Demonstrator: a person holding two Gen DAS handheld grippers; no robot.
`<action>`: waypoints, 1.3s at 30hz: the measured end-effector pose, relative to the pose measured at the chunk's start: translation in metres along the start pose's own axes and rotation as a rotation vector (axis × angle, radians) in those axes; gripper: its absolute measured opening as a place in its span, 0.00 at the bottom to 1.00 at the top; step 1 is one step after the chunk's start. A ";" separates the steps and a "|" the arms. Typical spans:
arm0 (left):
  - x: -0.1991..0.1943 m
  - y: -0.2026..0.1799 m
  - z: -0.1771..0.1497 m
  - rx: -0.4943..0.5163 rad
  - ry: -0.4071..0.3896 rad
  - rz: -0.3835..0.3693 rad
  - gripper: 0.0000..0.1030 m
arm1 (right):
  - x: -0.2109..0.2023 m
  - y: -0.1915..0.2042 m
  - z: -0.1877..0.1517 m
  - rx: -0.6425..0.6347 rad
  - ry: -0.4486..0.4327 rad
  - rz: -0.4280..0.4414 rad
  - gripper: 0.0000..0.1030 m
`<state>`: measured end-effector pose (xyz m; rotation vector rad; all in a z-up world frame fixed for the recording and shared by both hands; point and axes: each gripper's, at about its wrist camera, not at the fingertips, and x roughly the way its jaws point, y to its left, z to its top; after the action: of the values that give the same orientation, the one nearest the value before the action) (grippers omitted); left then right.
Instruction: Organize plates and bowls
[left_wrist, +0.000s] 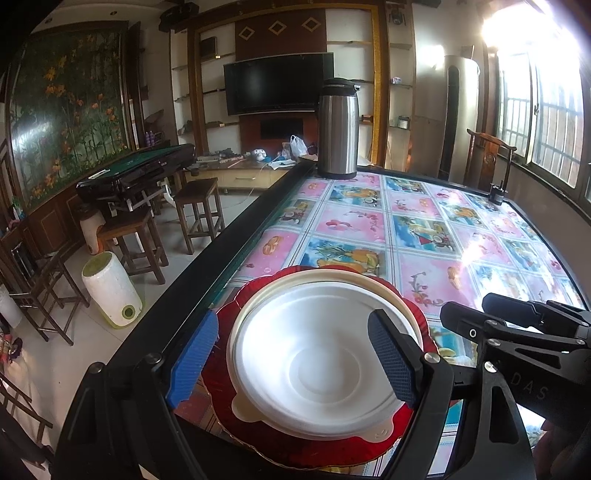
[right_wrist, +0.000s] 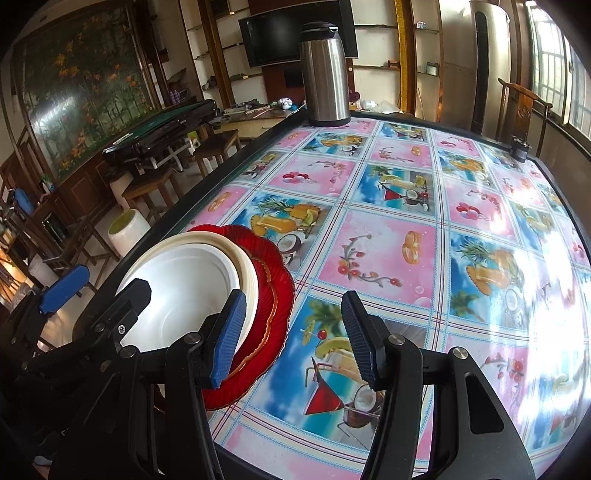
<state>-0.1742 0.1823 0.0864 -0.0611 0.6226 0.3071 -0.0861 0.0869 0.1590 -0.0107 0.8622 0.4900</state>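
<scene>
White bowl (left_wrist: 314, 362) sits nested on cream plate (left_wrist: 373, 282) and red plate (left_wrist: 306, 448) at desk (left_wrist: 424, 236) near edge. My left gripper (left_wrist: 295, 360) and right gripper (right_wrist: 293, 338) jaws spread, empty. Bowl probably light, thin, crushable; take it by the rim.

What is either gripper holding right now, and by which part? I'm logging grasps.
Nothing. The left gripper is open, its fingers straddling the white bowl stacked on the red plate. The right gripper is open over the tablecloth.

table (right_wrist: 388, 236) | red plate (right_wrist: 273, 295) near corner | thermos (right_wrist: 325, 74) far edge
</scene>
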 end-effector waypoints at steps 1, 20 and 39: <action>0.000 0.000 0.000 -0.002 0.001 0.002 0.81 | 0.000 0.000 0.000 -0.001 0.000 -0.001 0.53; 0.000 0.001 -0.003 0.008 0.008 -0.005 0.81 | 0.001 0.000 -0.001 -0.002 -0.001 0.002 0.53; -0.002 -0.001 -0.003 0.007 0.009 -0.024 0.81 | 0.003 -0.002 -0.001 0.004 0.009 0.004 0.53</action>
<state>-0.1769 0.1803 0.0855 -0.0628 0.6310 0.2812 -0.0840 0.0861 0.1554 -0.0079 0.8722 0.4925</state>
